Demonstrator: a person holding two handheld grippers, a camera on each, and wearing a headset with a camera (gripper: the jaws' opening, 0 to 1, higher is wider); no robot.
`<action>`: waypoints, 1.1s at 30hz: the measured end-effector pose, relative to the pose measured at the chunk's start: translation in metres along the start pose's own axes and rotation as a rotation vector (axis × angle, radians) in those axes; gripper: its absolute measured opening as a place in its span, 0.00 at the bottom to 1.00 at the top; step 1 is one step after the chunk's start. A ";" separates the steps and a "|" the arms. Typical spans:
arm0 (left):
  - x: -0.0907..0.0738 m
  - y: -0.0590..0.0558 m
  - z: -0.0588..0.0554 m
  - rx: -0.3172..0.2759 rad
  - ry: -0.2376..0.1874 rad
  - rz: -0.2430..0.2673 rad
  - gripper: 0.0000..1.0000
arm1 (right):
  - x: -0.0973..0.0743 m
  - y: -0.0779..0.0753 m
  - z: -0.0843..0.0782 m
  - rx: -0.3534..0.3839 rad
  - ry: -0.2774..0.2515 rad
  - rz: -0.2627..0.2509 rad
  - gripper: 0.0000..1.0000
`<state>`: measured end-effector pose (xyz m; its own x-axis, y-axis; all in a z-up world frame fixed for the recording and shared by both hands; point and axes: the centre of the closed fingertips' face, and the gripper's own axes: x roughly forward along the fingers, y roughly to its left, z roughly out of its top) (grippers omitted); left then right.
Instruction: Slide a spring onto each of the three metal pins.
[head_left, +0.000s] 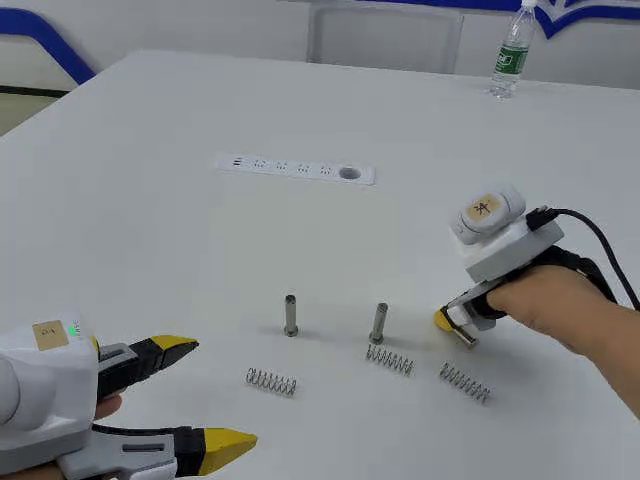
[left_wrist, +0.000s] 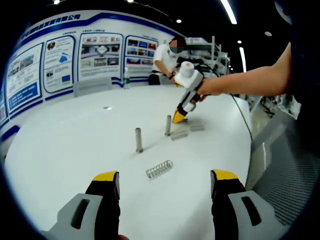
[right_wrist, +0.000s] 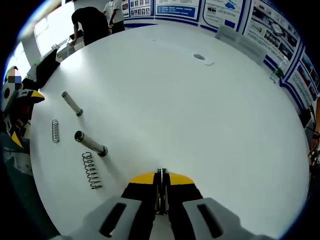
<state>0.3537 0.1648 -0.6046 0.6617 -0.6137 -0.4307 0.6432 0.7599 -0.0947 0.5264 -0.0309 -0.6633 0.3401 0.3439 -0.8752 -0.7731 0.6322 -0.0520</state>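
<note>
- The right gripper (head_left: 450, 322) is low over the white table (head_left: 150, 240), on the right side of the work. A hand (head_left: 555, 305) is wrapped round its grip.
- Its jaws are closed on the third pin (head_left: 465, 338). In the right gripper view the thin metal shaft sits clamped between the yellow tips. From the head view the pin sticks out tilted, close to the table, though I cannot tell whether it touches.
- The left gripper (head_left: 205, 395) is at the near left corner with its jaws wide open and nothing between them. The two yellow tips stand well apart above the table.
- Two pins stand upright on their bases near the middle of the table: the left pin (head_left: 291, 315) and the middle pin (head_left: 379, 322). They stand side by side but apart, and both shafts are bare.
- Three springs lie flat on the table in a loose row, nearer to the person than the pins.
- The left spring (head_left: 271, 381) lies in front of the left pin, a little towards the open left gripper.
- The middle spring (head_left: 389, 360) lies just in front of the base of the middle pin.
- The right spring (head_left: 465, 383) lies just beside the right gripper, in front of the held pin.
- Farther back, a white power strip (head_left: 295, 168) lies flat on the table, and a water bottle (head_left: 512, 52) stands near the far edge.
</note>
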 end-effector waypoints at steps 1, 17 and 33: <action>0.000 0.000 0.000 -0.001 -0.001 0.000 0.76 | 0.000 -0.001 0.000 0.012 -0.005 -0.001 0.09; 0.000 -0.001 0.004 0.003 -0.010 -0.001 0.75 | -0.027 0.000 0.003 0.073 -0.125 0.013 0.09; 0.000 -0.002 0.006 0.005 -0.016 -0.001 0.75 | -0.051 0.011 -0.006 0.096 -0.214 -0.009 0.09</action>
<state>0.3548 0.1623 -0.5995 0.6673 -0.6175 -0.4165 0.6455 0.7584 -0.0901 0.4974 -0.0454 -0.6217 0.4604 0.4709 -0.7525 -0.7187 0.6953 -0.0047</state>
